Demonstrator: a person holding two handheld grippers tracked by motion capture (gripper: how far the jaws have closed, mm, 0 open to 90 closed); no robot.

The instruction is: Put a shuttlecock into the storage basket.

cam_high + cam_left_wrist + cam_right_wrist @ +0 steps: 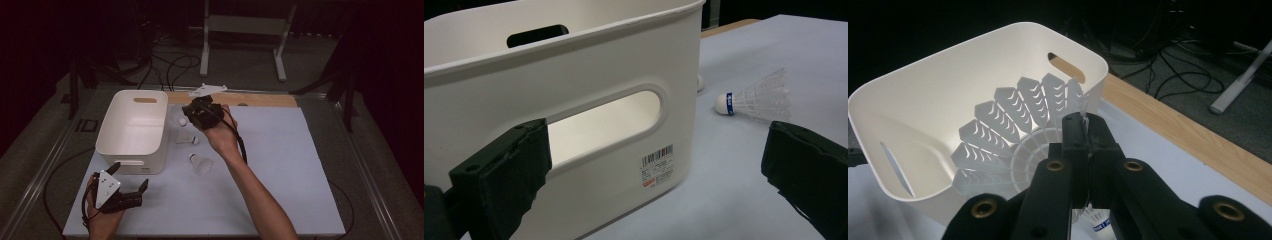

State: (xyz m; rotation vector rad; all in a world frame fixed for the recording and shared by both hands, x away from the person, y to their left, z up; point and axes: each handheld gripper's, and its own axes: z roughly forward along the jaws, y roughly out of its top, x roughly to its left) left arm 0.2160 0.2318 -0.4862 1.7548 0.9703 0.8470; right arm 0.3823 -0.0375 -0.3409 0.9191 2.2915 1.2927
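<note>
From the high view, the right gripper point(194, 111) hangs beside the white bin point(132, 131), and two shuttlecocks point(200, 164) lie on the surface point(280, 165).

In the left gripper view, the left gripper's point(654, 165) jaws stand apart, empty.

In the right gripper view, jaws clamp a shuttlecock point(1013, 135) at the bin's rim; carrying it over the opening and releasing looks next.

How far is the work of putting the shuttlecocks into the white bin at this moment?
Done: nothing that I can see; the white bin looks empty where its inside shows. In hand: the right gripper is shut on a shuttlecock beside the bin's rim. Left: two shuttlecocks lie on the mat. The left gripper waits open near the bin.
</note>
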